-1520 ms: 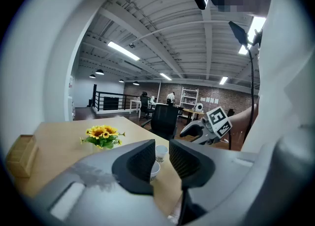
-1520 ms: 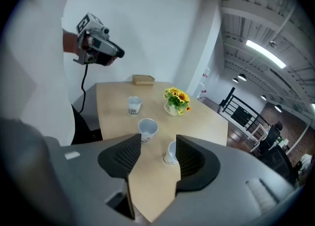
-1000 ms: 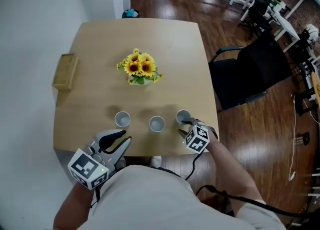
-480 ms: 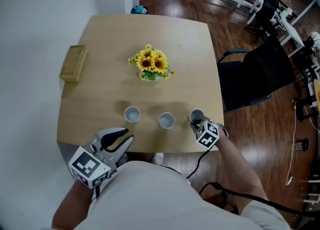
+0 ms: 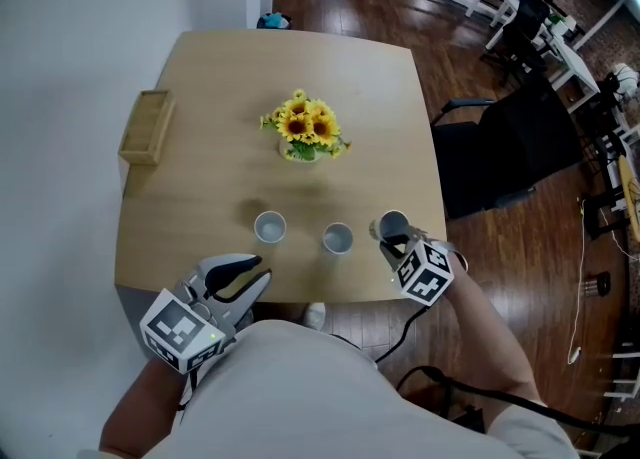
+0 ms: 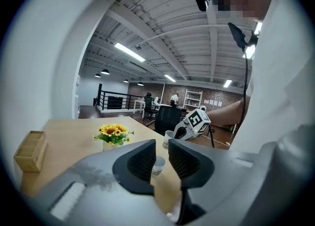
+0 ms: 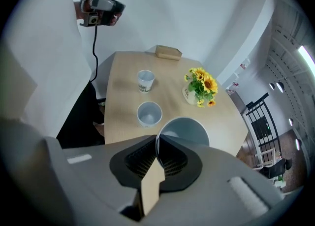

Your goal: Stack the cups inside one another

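Note:
Three pale grey cups are in a row near the table's front edge: the left cup, the middle cup and the right cup. My right gripper is shut on the right cup's near rim, pinching the wall between its pads, and holds it just above the table. In the right gripper view the middle cup and the left cup stand upright beyond it. My left gripper hovers at the table's front edge, holding nothing, its jaws a narrow gap apart.
A vase of sunflowers stands mid-table behind the cups. A wooden box sits at the table's left edge. A black office chair stands to the right of the table.
My right gripper's jaws have closed on the right cup's rim and lifted it slightly off the table. The left gripper has barely moved.

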Demonstrator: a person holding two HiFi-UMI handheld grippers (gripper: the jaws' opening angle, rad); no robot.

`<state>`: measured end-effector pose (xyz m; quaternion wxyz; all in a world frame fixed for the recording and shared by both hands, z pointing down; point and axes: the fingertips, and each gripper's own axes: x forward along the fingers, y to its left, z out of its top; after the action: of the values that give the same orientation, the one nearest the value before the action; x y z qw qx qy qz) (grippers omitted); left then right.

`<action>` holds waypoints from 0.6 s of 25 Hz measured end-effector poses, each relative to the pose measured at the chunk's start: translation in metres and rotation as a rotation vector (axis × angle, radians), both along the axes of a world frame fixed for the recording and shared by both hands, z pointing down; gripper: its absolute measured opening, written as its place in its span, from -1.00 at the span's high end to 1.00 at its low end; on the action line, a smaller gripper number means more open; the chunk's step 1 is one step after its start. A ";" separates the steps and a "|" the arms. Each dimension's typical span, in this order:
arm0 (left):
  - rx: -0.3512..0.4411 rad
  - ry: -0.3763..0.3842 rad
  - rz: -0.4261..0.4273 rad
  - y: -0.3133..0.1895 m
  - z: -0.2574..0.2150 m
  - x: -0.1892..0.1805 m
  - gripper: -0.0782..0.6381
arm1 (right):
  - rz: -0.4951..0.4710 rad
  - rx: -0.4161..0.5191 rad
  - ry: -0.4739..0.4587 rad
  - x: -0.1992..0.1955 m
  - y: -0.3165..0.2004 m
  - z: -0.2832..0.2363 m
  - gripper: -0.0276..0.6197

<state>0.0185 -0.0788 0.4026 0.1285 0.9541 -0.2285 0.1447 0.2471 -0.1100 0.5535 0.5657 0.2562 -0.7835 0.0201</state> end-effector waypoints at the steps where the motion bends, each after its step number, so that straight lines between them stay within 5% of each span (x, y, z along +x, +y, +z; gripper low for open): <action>1: 0.008 -0.003 0.006 0.000 -0.001 -0.001 0.53 | -0.015 0.001 -0.003 -0.009 0.000 -0.005 0.85; 15: 0.045 0.020 0.011 -0.001 0.001 -0.026 0.53 | -0.097 -0.096 -0.030 -0.086 -0.002 0.016 0.85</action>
<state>-0.0078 -0.0794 0.4031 0.1086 0.9594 -0.2250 0.1306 0.1615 -0.1118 0.5697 0.5659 0.1902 -0.8015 0.0344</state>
